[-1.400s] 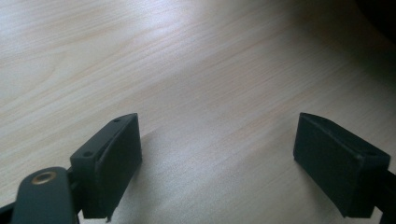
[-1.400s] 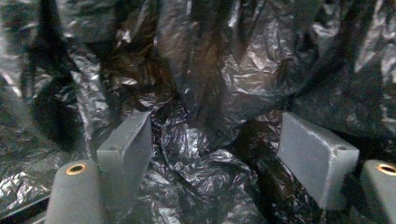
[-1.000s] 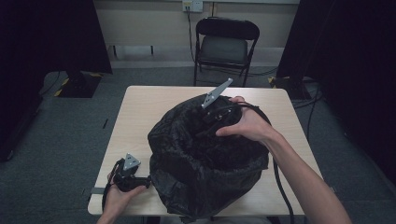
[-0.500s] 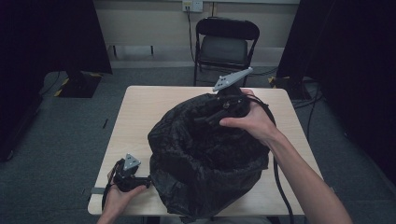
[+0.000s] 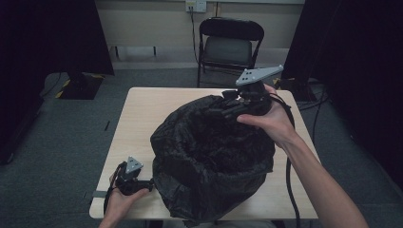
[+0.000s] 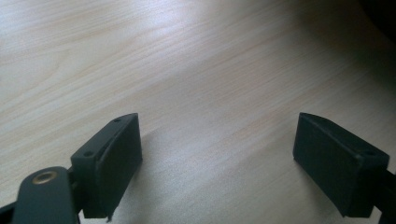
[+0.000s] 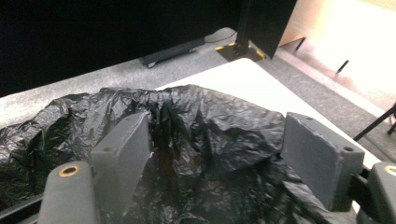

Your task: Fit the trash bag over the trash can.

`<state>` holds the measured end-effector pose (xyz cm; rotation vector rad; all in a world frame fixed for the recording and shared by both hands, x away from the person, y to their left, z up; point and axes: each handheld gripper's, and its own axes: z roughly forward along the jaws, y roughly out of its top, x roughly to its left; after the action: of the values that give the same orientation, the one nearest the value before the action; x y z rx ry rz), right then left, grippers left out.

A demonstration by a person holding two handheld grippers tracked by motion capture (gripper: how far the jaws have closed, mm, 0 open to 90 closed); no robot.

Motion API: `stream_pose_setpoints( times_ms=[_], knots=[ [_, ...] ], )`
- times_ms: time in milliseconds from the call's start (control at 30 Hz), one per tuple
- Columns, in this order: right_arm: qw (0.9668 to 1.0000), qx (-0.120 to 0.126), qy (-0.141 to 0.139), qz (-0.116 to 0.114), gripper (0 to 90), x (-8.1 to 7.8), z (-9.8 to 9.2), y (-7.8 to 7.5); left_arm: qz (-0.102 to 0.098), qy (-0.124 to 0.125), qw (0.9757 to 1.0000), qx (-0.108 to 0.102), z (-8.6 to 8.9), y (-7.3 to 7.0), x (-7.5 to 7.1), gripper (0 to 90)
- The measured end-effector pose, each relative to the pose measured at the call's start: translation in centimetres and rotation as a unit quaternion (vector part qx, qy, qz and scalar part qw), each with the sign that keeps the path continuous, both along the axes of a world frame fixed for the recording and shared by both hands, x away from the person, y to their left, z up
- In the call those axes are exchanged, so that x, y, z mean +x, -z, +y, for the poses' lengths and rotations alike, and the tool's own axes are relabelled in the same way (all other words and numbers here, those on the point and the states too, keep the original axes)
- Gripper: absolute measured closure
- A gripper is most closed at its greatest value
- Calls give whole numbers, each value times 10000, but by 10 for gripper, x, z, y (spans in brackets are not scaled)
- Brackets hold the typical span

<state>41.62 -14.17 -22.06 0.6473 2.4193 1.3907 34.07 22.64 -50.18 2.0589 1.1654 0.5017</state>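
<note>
A crumpled black plastic bag (image 5: pixel 214 156) sits open on the light wooden table (image 5: pixel 142 114). The right gripper (image 7: pixel 217 154) hovers over the bag's far rim, jaws wide and empty. The left gripper (image 6: pixel 217 158) rests low at the table's near left corner, jaws wide over bare wood.

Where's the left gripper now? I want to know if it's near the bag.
High view: the left gripper sits at the table's near-left corner, beside the black bag's lower-left side.

The tabletop (image 6: pixel 196 70) is pale wood-grain, smooth with a soft sheen; the bag (image 5: pixel 214 156) is crinkled, thin black plastic, faintly glossy.
</note>
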Motion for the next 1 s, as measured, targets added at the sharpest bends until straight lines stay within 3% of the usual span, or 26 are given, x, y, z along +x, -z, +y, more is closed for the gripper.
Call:
stream_pose_setpoints(
  times_ms=[133, 300, 533, 1000],
  knots=[
    [9999, 99, 47, -45, 213, -4, -10, -3, 8, -11, 10000, -17, 0, 0, 0, 150],
    [9997, 0, 213, -111, 204, -10, -25, -3, 6, -21, 10000, -5, 0, 0, 0, 150],
    [9994, 62, 298, -153, 207, -22, -44, 3, 2, -26, 10000, 3, 0, 0, 0, 152],
    [9956, 335, 788, -385, 193, -47, -89, 17, 22, -86, 9999, -55, 0, 0, -1, 151]
  ],
)
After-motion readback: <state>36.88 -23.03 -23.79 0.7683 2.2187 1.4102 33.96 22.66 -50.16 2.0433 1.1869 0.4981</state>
